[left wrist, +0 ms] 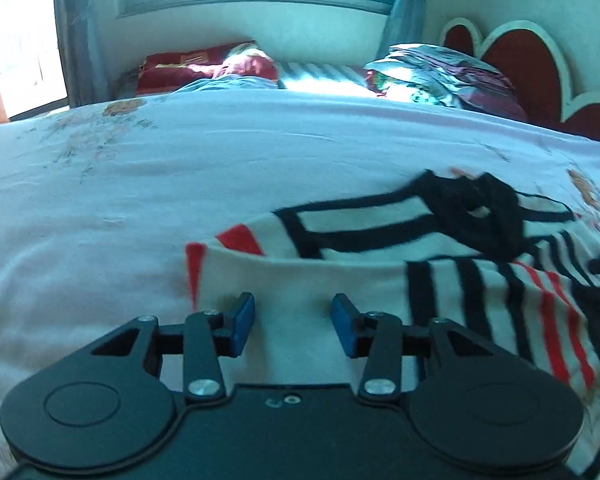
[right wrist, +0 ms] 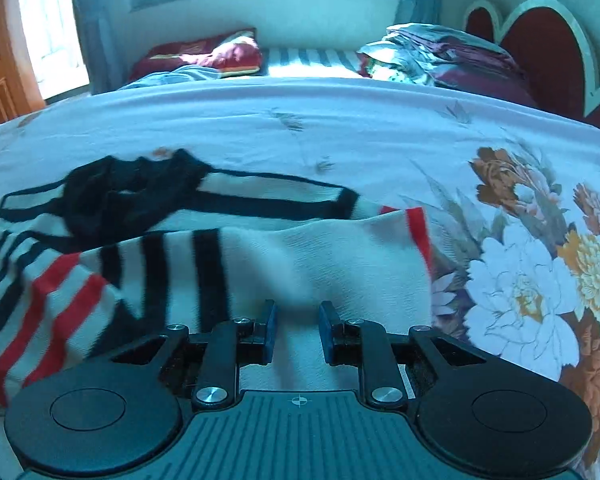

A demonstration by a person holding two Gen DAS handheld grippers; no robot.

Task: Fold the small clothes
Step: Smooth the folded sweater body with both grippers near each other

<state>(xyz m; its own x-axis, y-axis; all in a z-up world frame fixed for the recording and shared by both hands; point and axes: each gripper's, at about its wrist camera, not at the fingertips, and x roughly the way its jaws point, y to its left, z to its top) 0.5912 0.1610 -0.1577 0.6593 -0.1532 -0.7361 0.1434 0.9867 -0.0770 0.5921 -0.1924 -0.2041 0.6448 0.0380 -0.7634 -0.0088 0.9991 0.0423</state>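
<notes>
Striped garment [left wrist: 340, 272] lies on the floral bedsheet [left wrist: 120, 184], white with black and red bands, a black patch toward 1 o'clock in the left view; left gripper [left wrist: 294, 322] at 6 o'clock over its white part, blue pads apart, nothing between; right gripper [right wrist: 298, 330] likewise over white cloth [right wrist: 308, 264], pads apart; red heart headboard [right wrist: 540, 52] at 2 o'clock.

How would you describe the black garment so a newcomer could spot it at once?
Start at the bed's floral sheet, then find the striped top spread on it. The black garment lies crumpled on that top's far edge, the only plain dark piece there.
</notes>
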